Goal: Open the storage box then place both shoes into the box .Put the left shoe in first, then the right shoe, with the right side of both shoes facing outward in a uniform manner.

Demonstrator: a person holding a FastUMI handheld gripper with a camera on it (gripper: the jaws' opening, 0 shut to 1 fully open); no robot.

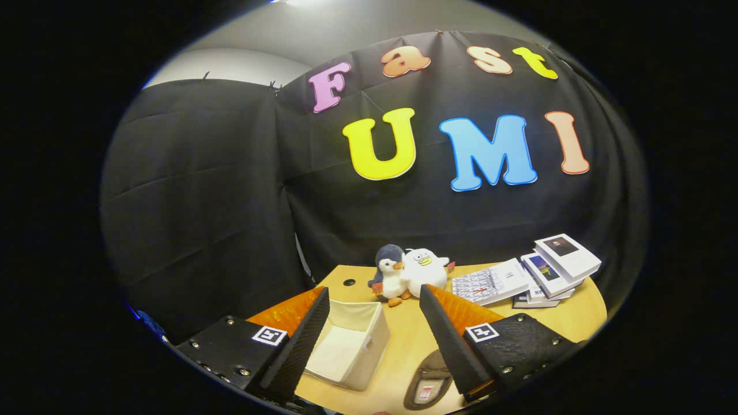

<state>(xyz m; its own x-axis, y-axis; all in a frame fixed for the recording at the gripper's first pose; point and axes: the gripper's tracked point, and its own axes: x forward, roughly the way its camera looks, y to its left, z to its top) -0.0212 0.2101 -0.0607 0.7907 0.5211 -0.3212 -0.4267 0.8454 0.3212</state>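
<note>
Cream fabric storage box (351, 343) sits open on the wooden counter (403, 346), partly behind my left finger. My gripper (375, 300) jaws stand wide, empty. One shoe (428, 389) lies between them, near the right finger.

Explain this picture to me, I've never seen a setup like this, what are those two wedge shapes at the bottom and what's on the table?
The camera rides on a hand-held two-finger gripper and looks forward along it. The two wedges are its fingers, spread apart and holding nothing. On the wooden table, an open cream fabric storage box sits between the fingers, next to the left one. A shoe, seen from above, lies by the right finger. Beyond the fingers stand two plush penguins, with a pile of books to their right.
</note>
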